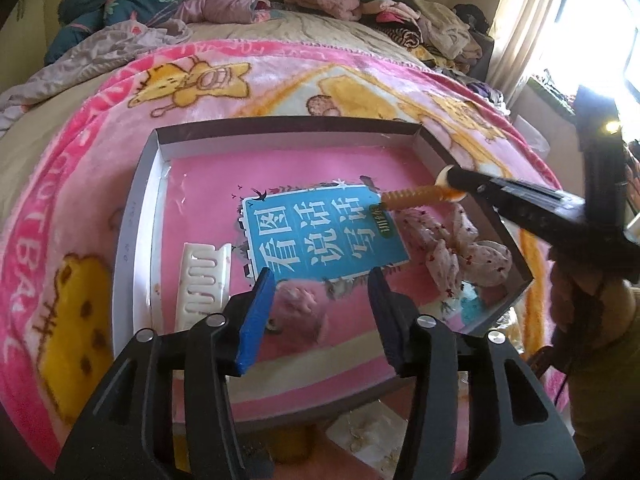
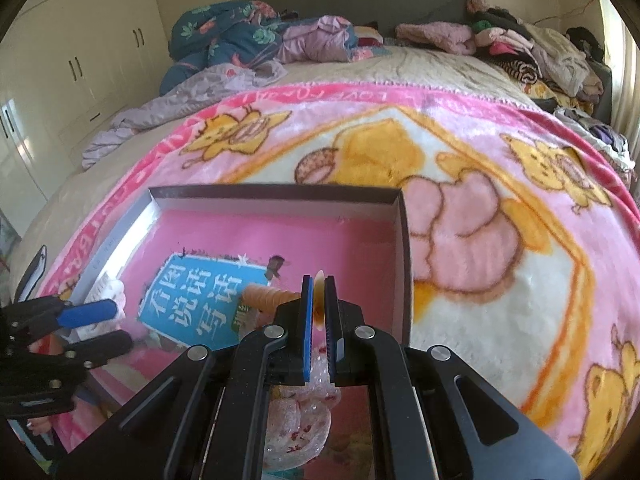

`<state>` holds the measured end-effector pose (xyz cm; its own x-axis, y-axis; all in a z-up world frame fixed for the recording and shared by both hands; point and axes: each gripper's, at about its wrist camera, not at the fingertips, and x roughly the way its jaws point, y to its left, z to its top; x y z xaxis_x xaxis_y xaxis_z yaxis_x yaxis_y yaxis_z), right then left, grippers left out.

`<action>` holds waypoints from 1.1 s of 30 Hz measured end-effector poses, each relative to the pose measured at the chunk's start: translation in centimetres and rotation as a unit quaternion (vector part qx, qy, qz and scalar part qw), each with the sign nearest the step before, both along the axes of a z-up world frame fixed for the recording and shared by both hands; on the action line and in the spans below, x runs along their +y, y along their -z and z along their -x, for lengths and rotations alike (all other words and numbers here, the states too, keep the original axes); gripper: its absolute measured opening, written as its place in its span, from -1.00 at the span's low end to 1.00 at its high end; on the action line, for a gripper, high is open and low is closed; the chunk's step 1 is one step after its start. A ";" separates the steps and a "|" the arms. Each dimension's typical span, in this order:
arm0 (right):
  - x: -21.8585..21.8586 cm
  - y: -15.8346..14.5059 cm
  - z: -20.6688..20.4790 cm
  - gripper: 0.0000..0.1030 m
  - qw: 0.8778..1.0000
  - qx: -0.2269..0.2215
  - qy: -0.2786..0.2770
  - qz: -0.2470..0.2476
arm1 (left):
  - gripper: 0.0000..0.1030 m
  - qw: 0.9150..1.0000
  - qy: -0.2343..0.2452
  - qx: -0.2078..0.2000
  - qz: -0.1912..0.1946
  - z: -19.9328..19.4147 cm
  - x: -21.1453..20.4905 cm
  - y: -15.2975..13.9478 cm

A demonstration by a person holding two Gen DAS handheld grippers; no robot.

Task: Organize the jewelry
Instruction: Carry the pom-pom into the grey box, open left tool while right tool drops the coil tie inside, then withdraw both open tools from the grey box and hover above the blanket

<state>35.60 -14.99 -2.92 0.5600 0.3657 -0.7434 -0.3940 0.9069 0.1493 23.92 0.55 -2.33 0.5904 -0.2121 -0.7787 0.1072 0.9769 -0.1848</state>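
1. Orange hair clip [image 2: 276,297] pinched by its pale end between closed right gripper [image 2: 319,300] pads; ridged body jutting left of the tips, above the box [image 1: 280,130].
2. White comb clip [image 1: 206,286] lying just left of left gripper [image 1: 322,300]; jaws parted, nothing between.
3. Floral scrunchie [image 1: 460,256] below right gripper; all over a pink book [image 1: 320,236], on a blanket [image 2: 500,240].
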 end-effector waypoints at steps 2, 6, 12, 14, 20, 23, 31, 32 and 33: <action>0.0 0.4 0.0 -0.89 1.000 0.008 0.000 0.000 | -0.10 1.000 -0.003 -0.003 -0.006 0.5 -0.1 -0.2; 0.0 1.1 0.3 -0.87 1.000 0.017 -0.002 0.001 | 0.00 1.000 -0.007 -0.003 -0.006 1.3 -0.2 -0.4; 0.0 1.2 1.2 -0.79 1.000 0.018 -0.002 0.007 | 0.09 1.000 -0.015 -0.006 0.000 1.7 0.1 -0.9; -0.1 1.1 1.5 -0.53 1.000 0.018 -0.001 0.007 | 0.14 1.000 -0.019 -0.007 -0.001 1.9 0.2 -1.0; -0.6 0.2 2.8 -0.24 1.000 0.004 0.002 0.009 | 0.20 1.000 -0.029 -0.009 0.000 2.4 0.5 -1.1; -0.9 -0.3 3.4 -0.20 1.000 -0.002 0.003 0.009 | 0.23 0.999 -0.032 -0.011 0.001 2.7 0.7 -1.3; -1.5 -1.6 5.0 -0.03 1.000 -0.014 0.006 0.006 | 0.36 0.999 -0.035 -0.020 0.000 3.6 0.7 -2.0; -1.6 -1.7 5.2 -0.01 1.000 -0.016 0.006 0.006 | 0.38 0.999 -0.035 -0.020 0.000 3.7 0.6 -2.0; -1.6 -1.9 5.4 0.00 1.000 -0.017 0.007 0.007 | 0.38 0.999 -0.034 -0.021 0.001 3.8 0.6 -2.1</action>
<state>30.21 -16.62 -1.07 0.5904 0.3478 -0.7283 -0.3865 0.9140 0.1231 20.13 1.14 -0.24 0.6365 -0.1707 -0.7522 0.0477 0.9821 -0.1824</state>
